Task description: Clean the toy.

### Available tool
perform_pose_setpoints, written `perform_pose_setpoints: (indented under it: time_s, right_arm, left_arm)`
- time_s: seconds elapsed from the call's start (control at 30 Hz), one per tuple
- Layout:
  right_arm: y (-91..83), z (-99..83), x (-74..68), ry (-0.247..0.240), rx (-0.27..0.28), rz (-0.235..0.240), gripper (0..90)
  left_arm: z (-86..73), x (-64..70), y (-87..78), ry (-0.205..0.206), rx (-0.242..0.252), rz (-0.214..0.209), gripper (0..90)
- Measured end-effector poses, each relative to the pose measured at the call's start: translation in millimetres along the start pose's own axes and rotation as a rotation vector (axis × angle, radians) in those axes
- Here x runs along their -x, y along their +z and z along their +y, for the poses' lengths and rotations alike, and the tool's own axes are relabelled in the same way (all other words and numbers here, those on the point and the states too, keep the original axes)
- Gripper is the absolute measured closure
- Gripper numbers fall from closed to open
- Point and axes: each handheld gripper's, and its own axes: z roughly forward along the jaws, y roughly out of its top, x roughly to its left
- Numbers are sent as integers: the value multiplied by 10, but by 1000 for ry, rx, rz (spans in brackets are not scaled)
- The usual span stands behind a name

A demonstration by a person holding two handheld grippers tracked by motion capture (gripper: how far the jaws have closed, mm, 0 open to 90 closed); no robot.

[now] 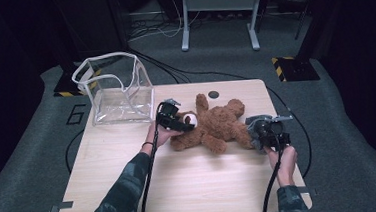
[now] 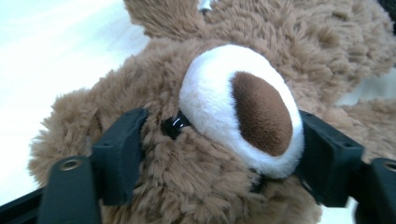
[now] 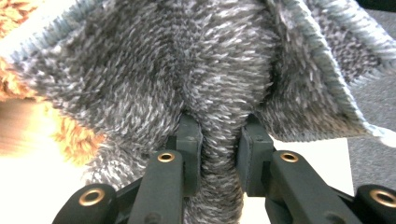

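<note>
The teddy bear (image 1: pixel 217 124) lay sprawled near the middle of the worktop (image 1: pixel 191 181), right of a clear plastic bag (image 1: pixel 117 88). The left hand-held gripper (image 1: pixel 179 122) clamped the bear's head (image 2: pixel 196 140), its jaws pressed into the fur on either side of the white muzzle (image 2: pixel 233 107). The right hand-held gripper (image 1: pixel 258 133) pinched a fold of grey knit fabric (image 3: pixel 219 93) at the bear's lower end.

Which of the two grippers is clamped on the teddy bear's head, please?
The left gripper: its jaws flank the teddy bear's white muzzle, while the right gripper pinches grey fabric.
</note>
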Motion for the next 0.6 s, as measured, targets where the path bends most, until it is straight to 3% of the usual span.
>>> perform_pose_setpoints:
  time_s: [0.23, 0.33, 0.6]
  right_arm:
    - [11, -44, 7, 1, -6, 4, 736]
    - [15, -63, 20, 1, -10, 6, 736]
    - [6, -76, 25, 12, -6, 18, 735]
  left_arm:
    - [-24, 225, -77, 5, 69, 111, 155]
    - [-86, 329, -118, -10, 132, 140, 145]
    - [-173, 645, -227, 59, 225, 187, 142]
